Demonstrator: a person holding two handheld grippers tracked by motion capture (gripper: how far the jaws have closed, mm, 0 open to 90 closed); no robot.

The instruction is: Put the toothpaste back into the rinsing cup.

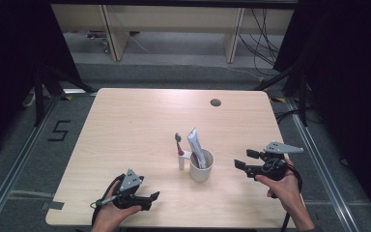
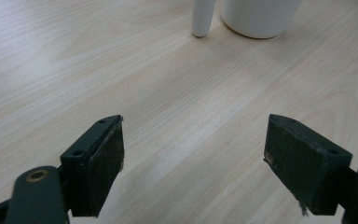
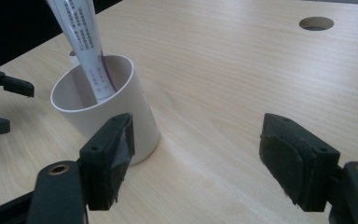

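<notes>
A white cup (image 1: pixel 201 166) is standing upright just right of the table's (image 1: pixel 125 125) centre, holding a toothpaste tube (image 1: pixel 195 146) whose long axis is leaning toward 11 o'clock. A toothbrush (image 1: pixel 179 151) is standing head-up just beside the cup at 9 o'clock. The right gripper view is revealing the tube's printed text (image 3: pixel 81 28). The right gripper (image 1: pixel 244 160) is pointing at the cup from 3 o'clock, jaws wide with nothing between. The left gripper (image 1: pixel 150 198), at 7 o'clock, is resting low, jaws likewise spread and empty.
</notes>
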